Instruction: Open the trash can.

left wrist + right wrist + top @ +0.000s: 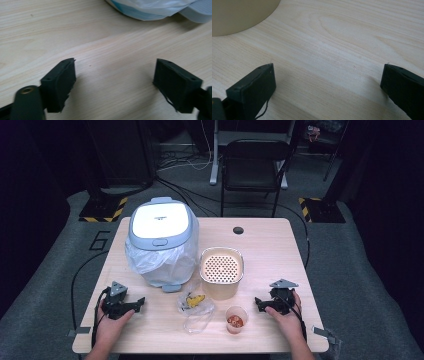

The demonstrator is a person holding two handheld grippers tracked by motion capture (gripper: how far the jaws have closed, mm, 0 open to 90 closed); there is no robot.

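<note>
My left gripper [139, 303] rests low on the wooden table [270, 245] near its front left, held by a hand, jaws wide open with bare wood between them [113, 82]. My right gripper [260, 303] sits at the front right, also open over bare wood [328, 90]. A pale blue bin [161, 240] with a white lid and a plastic liner stands at the back left; its base edge [155, 12] shows ahead of the left gripper. A beige perforated strainer pot [221, 271] stands mid-table; its wall [239, 15] is close to the right gripper.
A clear plastic bag [196, 307] with yellow scraps lies at the front centre. Beside it stands a small clear cup [236, 319] with red-brown contents. A black folding chair [255, 167] and cables sit on the floor beyond the table.
</note>
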